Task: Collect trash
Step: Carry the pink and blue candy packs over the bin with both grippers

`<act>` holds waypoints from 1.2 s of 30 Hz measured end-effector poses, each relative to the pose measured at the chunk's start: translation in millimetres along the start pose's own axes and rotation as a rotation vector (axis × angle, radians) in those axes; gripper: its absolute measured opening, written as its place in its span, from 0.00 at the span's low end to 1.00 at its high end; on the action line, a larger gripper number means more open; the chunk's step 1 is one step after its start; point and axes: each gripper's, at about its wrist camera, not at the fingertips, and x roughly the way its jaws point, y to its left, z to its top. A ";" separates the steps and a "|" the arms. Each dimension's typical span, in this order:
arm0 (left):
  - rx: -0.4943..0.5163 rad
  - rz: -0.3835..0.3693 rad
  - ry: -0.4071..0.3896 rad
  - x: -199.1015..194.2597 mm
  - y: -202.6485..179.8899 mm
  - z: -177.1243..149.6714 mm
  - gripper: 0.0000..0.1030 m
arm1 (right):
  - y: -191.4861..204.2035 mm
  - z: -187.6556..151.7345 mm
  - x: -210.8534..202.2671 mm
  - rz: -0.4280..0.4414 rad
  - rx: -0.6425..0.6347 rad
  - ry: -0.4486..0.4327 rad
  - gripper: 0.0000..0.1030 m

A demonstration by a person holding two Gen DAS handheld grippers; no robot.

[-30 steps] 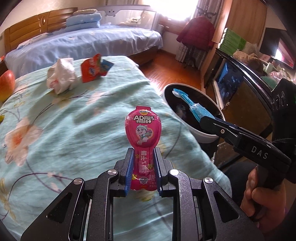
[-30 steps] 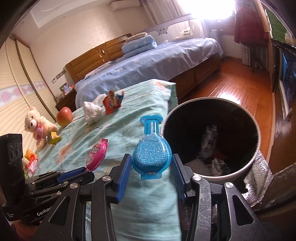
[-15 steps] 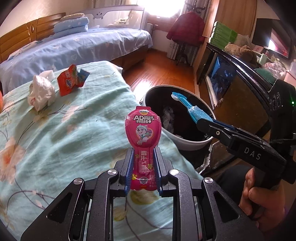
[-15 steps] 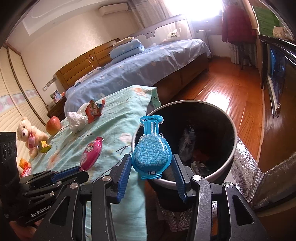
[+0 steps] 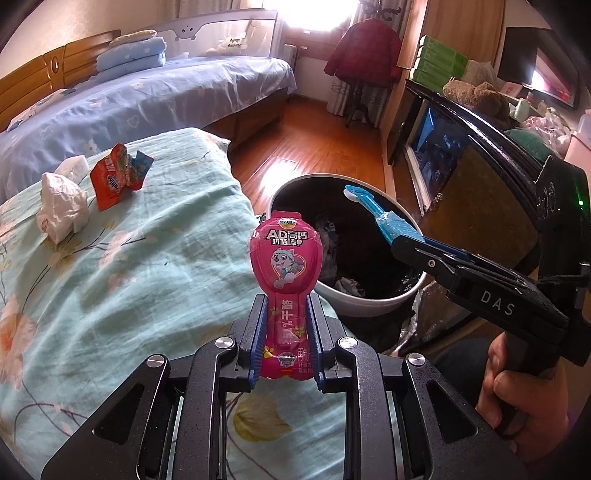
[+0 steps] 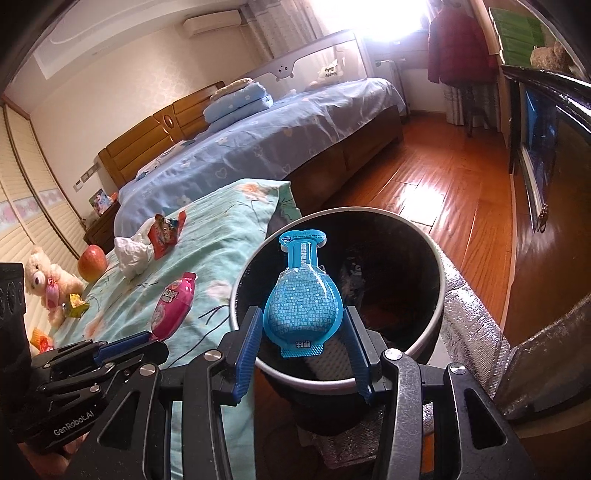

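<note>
Bedroom; apple (image 6: 92, 263) right-view only

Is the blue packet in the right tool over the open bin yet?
Yes: in the right wrist view the blue packet, gripped by the right tool, sits directly above the dark mouth of the bin.

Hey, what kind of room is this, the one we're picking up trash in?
Most likely a home bedroom: a wooden-framed bed with blue sheets, a cream teddy bear on the floral bedspread, and a wall-mounted air conditioner.
</note>
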 end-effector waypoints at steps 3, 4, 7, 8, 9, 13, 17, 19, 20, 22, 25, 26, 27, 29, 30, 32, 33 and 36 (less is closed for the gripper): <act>0.006 -0.001 0.000 2.5 -2.8 3.6 0.19 | -3.4 1.6 1.4 -0.004 0.003 0.000 0.44; 0.008 -0.001 0.001 3.6 -3.7 4.9 0.19 | -4.2 2.1 1.7 -0.006 0.004 -0.001 0.44; 0.014 -0.001 0.003 6.4 -5.7 7.7 0.19 | -8.0 4.5 3.1 -0.010 0.009 0.000 0.44; 0.015 -0.001 0.004 7.6 -6.2 8.9 0.19 | -9.5 5.5 3.5 -0.011 0.011 0.000 0.44; 0.016 -0.002 0.005 8.9 -6.7 9.7 0.19 | -10.7 6.5 3.8 -0.012 0.014 0.000 0.44; 0.022 -0.002 0.010 12.7 -10.3 12.0 0.19 | -15.3 9.2 5.8 -0.019 0.021 0.002 0.44; 0.024 -0.006 0.015 15.6 -12.4 14.5 0.19 | -19.4 11.2 8.3 -0.022 0.026 0.006 0.44; 0.028 -0.007 0.018 17.8 -13.8 16.5 0.19 | -21.2 12.1 9.3 -0.022 0.028 0.007 0.44; 0.029 -0.007 0.019 18.6 -13.7 17.4 0.19 | -21.8 12.6 9.9 -0.022 0.028 0.008 0.44; 0.032 -0.006 0.022 21.1 -14.5 19.2 0.19 | -22.2 12.9 10.2 -0.023 0.029 0.007 0.44; 0.035 -0.006 0.028 24.8 -13.9 21.4 0.19 | -24.6 14.9 11.3 -0.024 0.033 0.006 0.44; 0.037 -0.006 0.031 25.8 -14.1 21.9 0.19 | -26.0 15.8 12.1 -0.025 0.034 0.007 0.44; 0.040 -0.004 0.034 27.5 -14.3 23.0 0.19 | -26.7 16.4 12.7 -0.026 0.034 0.008 0.44; 0.042 -0.005 0.038 30.1 -14.7 25.2 0.19 | -27.9 17.8 14.1 -0.029 0.032 0.012 0.44; 0.042 -0.007 0.040 31.3 -15.0 26.7 0.19 | -28.4 18.6 14.7 -0.030 0.031 0.014 0.44; 0.046 -0.005 0.041 33.3 -16.1 29.0 0.19 | -29.3 20.1 15.7 -0.031 0.030 0.016 0.44; 0.047 -0.007 0.043 34.7 -16.5 30.2 0.19 | -29.6 20.8 15.9 -0.032 0.029 0.015 0.44; 0.050 -0.006 0.048 38.2 -19.3 32.4 0.19 | -29.9 22.0 16.9 -0.031 0.028 0.016 0.44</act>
